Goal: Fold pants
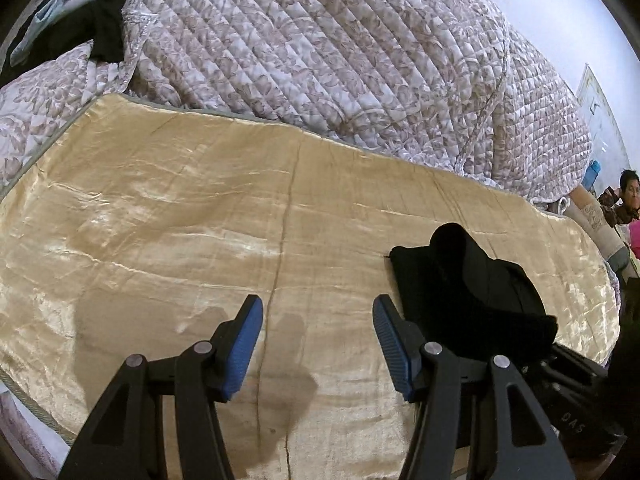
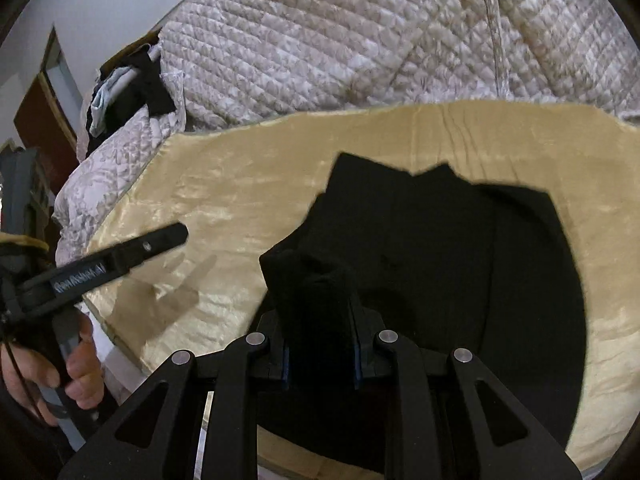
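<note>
Black pants [image 1: 472,284] of soft, thick fabric lie partly folded on the shiny golden-beige velvet mat [image 1: 180,208], toward its right end in your left wrist view, with one bunched corner lifted off the stack. Your left gripper [image 1: 318,340] hovers over bare mat just left of the pants, its blue-padded jaws wide apart and holding nothing. Behind the mat rises a heaped quilted floral comforter [image 1: 320,48]. The risk on this side is idleness: if the left gripper does not pin or catch the near edge, the layers under the lifted corner may drag and skew as the fold comes over.

From your right wrist view, the pants [image 2: 460,264] spread dark across the middle of the mat [image 2: 240,200], and your right gripper [image 2: 320,320] is clamped on a thick wad of the black cloth, jaws pressed in against it from both sides. The wad looks bulky, so I judge the grip may hold several layers at once; pulling could carry the whole stack instead of one flap, or the cloth could slip free mid-swing. The left gripper [image 2: 176,236] shows side-on left of the pants, raised over the mat and angled toward them, with your left hand [image 2: 52,376] wrapped around its grey handle.
</note>
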Demonstrator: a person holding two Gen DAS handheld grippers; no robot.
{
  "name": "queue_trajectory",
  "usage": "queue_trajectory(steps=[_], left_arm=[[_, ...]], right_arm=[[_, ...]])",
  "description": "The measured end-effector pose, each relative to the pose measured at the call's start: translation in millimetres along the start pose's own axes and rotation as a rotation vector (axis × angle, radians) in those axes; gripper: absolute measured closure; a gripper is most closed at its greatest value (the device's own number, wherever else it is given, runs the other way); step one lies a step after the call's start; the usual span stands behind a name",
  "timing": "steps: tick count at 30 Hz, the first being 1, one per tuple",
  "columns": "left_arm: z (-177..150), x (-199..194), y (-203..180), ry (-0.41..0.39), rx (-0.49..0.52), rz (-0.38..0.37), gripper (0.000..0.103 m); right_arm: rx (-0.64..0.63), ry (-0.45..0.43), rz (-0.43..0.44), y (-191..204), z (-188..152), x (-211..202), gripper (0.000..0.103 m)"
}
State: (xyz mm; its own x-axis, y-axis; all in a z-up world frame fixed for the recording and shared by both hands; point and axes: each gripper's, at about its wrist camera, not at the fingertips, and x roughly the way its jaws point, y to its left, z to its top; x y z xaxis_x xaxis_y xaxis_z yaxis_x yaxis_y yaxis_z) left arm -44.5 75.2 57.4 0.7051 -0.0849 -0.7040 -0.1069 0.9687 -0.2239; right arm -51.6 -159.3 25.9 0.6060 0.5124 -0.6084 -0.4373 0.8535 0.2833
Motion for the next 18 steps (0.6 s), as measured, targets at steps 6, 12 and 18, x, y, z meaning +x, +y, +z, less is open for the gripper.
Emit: queue_trajectory(steps=[6,12,18], left_arm=[[0,0,-2,-0.001,0.010,-0.008,0.043],[0,0,-4,0.001,0.012,-0.007,0.043],[-1,1,-6,0.001,0.017,-0.009,0.043]], right_arm=[[-0.064,0.031,-0.021,13,-17,9,0.082],[-0.133,0.006,-0.009,22,-24,7,0.064],[-0.130,-0.026,0.090,30,-23,-21,0.053]])
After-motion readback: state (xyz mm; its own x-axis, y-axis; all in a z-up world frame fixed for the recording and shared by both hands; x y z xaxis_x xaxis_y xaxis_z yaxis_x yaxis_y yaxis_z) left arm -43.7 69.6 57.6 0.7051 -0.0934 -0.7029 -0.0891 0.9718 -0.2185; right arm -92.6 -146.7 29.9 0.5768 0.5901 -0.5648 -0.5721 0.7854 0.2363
